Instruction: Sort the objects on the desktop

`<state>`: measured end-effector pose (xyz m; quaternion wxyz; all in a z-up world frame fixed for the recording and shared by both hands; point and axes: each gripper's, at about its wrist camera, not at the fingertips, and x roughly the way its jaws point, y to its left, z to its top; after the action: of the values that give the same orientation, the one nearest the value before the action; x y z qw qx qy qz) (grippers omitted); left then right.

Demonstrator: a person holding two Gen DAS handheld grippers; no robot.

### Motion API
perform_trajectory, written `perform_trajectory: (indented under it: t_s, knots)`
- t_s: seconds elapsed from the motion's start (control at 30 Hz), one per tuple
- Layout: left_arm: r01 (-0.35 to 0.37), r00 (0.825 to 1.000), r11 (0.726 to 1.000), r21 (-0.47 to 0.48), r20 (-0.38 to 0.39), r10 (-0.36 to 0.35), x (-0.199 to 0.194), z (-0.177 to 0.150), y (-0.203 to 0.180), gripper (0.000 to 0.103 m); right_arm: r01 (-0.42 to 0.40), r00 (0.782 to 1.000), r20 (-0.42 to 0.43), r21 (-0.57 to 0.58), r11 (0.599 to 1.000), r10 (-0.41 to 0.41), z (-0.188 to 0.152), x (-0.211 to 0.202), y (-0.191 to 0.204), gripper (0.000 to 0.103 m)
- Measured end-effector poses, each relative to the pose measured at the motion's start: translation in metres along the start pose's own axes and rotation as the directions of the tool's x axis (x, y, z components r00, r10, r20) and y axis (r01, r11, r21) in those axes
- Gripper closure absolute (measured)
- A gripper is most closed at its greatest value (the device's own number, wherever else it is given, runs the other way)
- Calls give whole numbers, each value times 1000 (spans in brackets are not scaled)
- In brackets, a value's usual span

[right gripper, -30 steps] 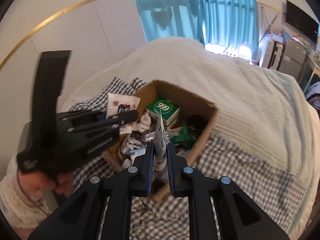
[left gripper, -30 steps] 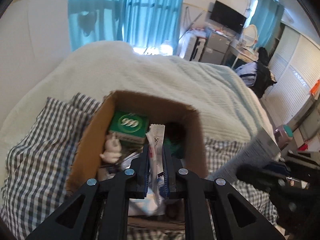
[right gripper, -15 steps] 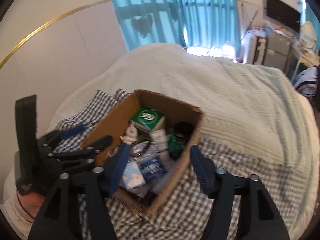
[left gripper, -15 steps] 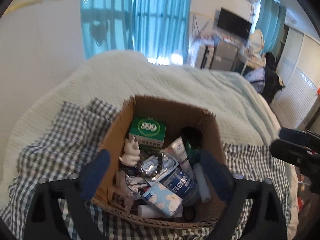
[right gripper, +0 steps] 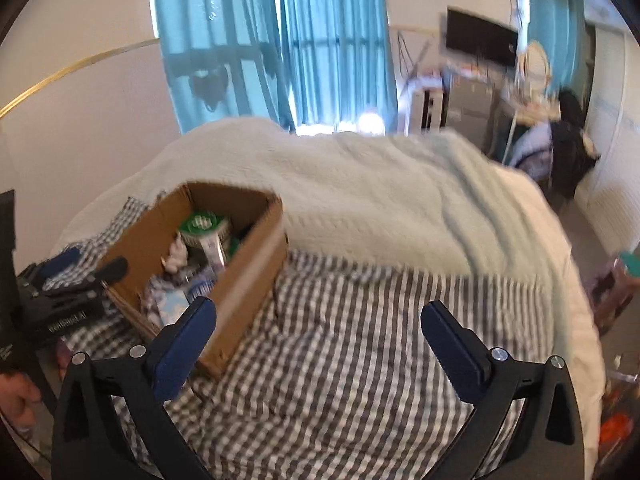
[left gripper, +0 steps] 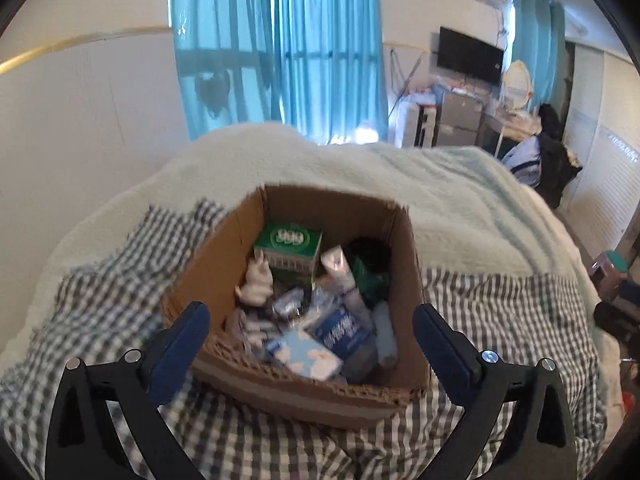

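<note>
An open cardboard box (left gripper: 312,396) sits on a checked cloth (left gripper: 500,320) on the bed. Inside it lie a green carton (left gripper: 290,240), a white figurine (left gripper: 258,280), a white tube (left gripper: 340,270), a blue tissue pack (left gripper: 308,354) and other packets. My left gripper (left gripper: 310,312) hangs in front of the box, its jaws opening wide with nothing held between them. My right gripper (right gripper: 318,307) is over the checked cloth (right gripper: 360,360), right of the box (right gripper: 248,280). Its jaws are also opening and nothing is between them. The right wrist view shows the left gripper (right gripper: 76,284) at the box's near left.
A pale green blanket (left gripper: 400,180) covers the bed behind the box. Blue curtains (left gripper: 320,48), a wall TV (left gripper: 470,56) and cluttered furniture stand beyond. A teal-lidded cup (left gripper: 616,260) is at the far right. A hand (right gripper: 16,396) shows at the lower left.
Both grippers went from shut on thin packets over the box to wide open, and the packets now lie in the box. Both pulled back, and the right one swung to the right.
</note>
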<state>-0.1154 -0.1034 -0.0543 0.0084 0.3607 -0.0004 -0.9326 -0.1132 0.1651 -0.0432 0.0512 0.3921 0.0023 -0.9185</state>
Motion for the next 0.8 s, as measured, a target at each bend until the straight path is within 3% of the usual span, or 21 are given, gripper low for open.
perform_trajectory:
  t_s: [0.1, 0.33, 0.5, 0.8]
  knots:
    - [25, 997, 999, -45, -65, -28, 14, -7, -5, 0, 13, 999, -49, 41, 999, -11, -13, 19, -16, 0]
    - [3, 999, 1000, -9, -54, -4, 19, -10, -23, 0, 18, 995, -102, 112, 994, -6, -29, 39, -37, 0]
    - [2, 998, 999, 35, -62, 0, 19, -14, -33, 0, 4, 994, -112, 92, 996, 6, -40, 41, -31, 0]
    - [1, 998, 1000, 29, -66, 1, 20, -15, -32, 0, 2, 996, -88, 68, 998, 4, -35, 35, -22, 0]
